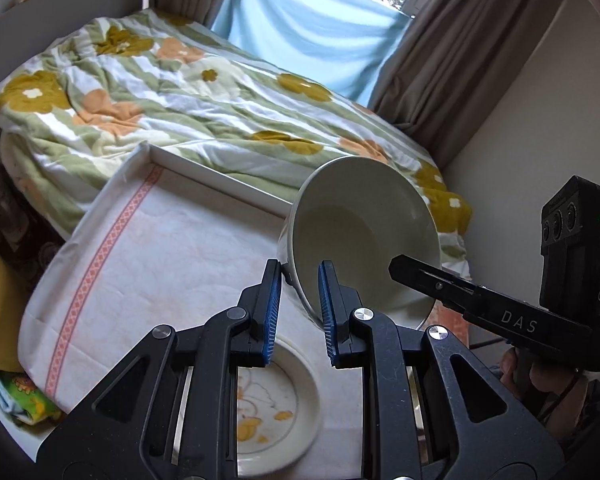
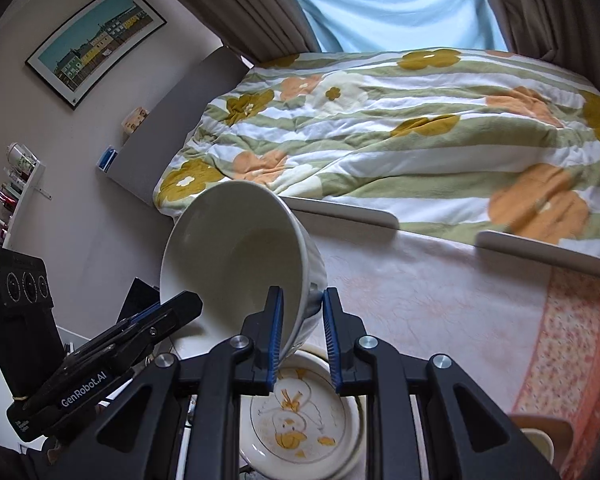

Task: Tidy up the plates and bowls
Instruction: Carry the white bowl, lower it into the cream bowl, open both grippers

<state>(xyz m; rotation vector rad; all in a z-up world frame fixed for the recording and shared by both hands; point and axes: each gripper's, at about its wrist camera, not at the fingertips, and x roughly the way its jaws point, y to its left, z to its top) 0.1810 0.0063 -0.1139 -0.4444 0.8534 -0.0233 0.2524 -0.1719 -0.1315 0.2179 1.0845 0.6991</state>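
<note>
A plain white bowl (image 1: 360, 232) is tilted on its side and held off the table, its opening facing the cameras. My left gripper (image 1: 299, 312) is shut on its rim. My right gripper (image 2: 300, 338) is shut on the bowl's wall (image 2: 236, 256) from the other side. The right gripper also shows in the left wrist view (image 1: 424, 280), and the left gripper in the right wrist view (image 2: 180, 308). A small white plate with a yellow duck drawing (image 2: 300, 428) lies on the table right below the bowl; it also shows in the left wrist view (image 1: 276, 408).
The table carries a white cloth with a pink band (image 1: 100, 264). A bed with a flowered quilt (image 1: 172, 92) stands just behind it. A floral pink cloth (image 2: 572, 344) covers the table's right side, with a cup rim (image 2: 540, 440) at the bottom right.
</note>
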